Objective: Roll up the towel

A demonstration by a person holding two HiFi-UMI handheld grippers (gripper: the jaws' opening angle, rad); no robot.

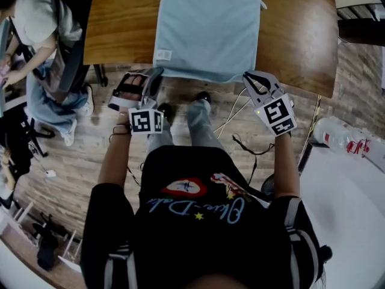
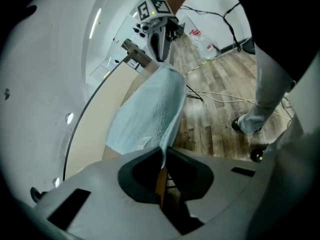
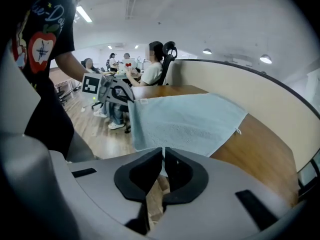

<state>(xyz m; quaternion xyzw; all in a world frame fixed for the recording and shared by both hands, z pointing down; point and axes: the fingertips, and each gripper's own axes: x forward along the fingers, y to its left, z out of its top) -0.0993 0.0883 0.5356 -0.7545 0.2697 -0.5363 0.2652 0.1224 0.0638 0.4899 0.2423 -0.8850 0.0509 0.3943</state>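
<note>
A light blue towel (image 1: 207,23) lies flat on the wooden table (image 1: 120,23), its near edge hanging over the table's front. My left gripper (image 1: 153,76) is shut on the towel's near left corner, beside the white label (image 1: 163,55). In the left gripper view the towel (image 2: 150,114) runs edge-on into the closed jaws of the left gripper (image 2: 164,151), with the right gripper (image 2: 160,39) at the far corner. My right gripper (image 1: 247,76) is shut on the near right corner. The right gripper view shows the towel's (image 3: 185,124) hem pinched in the right gripper (image 3: 163,151).
A seated person (image 1: 42,53) is at the left beside the table. A white surface (image 1: 349,203) and a plastic bottle (image 1: 343,138) lie to the right. Cables (image 1: 240,143) trail over the wooden floor by my feet. An office chair (image 3: 169,51) stands behind the table.
</note>
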